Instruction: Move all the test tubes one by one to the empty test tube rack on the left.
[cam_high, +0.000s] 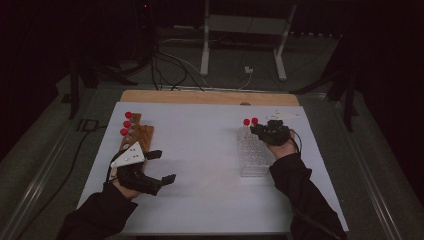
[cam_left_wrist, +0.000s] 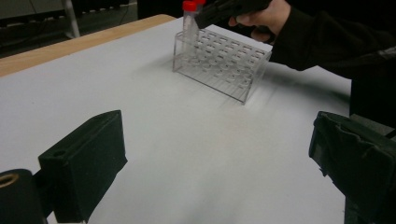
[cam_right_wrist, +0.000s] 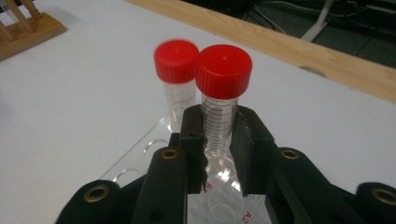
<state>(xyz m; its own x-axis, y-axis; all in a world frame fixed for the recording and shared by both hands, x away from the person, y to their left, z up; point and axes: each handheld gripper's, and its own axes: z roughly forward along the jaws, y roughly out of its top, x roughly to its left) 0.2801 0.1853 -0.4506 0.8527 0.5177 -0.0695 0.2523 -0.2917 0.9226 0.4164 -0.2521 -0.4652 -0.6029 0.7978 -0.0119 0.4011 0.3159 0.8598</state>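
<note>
My right gripper (cam_right_wrist: 218, 140) is shut on a clear graduated tube with a red cap (cam_right_wrist: 223, 70), which stands upright in the clear plastic rack (cam_right_wrist: 140, 163). A second red-capped tube (cam_right_wrist: 176, 63) stands just beside it, in the neighbouring hole. From above, my right gripper (cam_high: 261, 131) sits at the far end of the clear rack (cam_high: 254, 155), by the two red caps (cam_high: 250, 121). My left gripper (cam_high: 164, 166) hovers open over the white board, next to a wooden rack (cam_high: 142, 135) holding several red-capped tubes (cam_high: 126, 123). Nothing lies between the jaws of my left gripper (cam_left_wrist: 219, 158).
The white board (cam_high: 200, 200) covers a wooden table whose far edge (cam_high: 210, 97) shows beyond it. The clear rack (cam_left_wrist: 224, 65) has many vacant holes. Cables and a metal stand lie on the floor behind the table.
</note>
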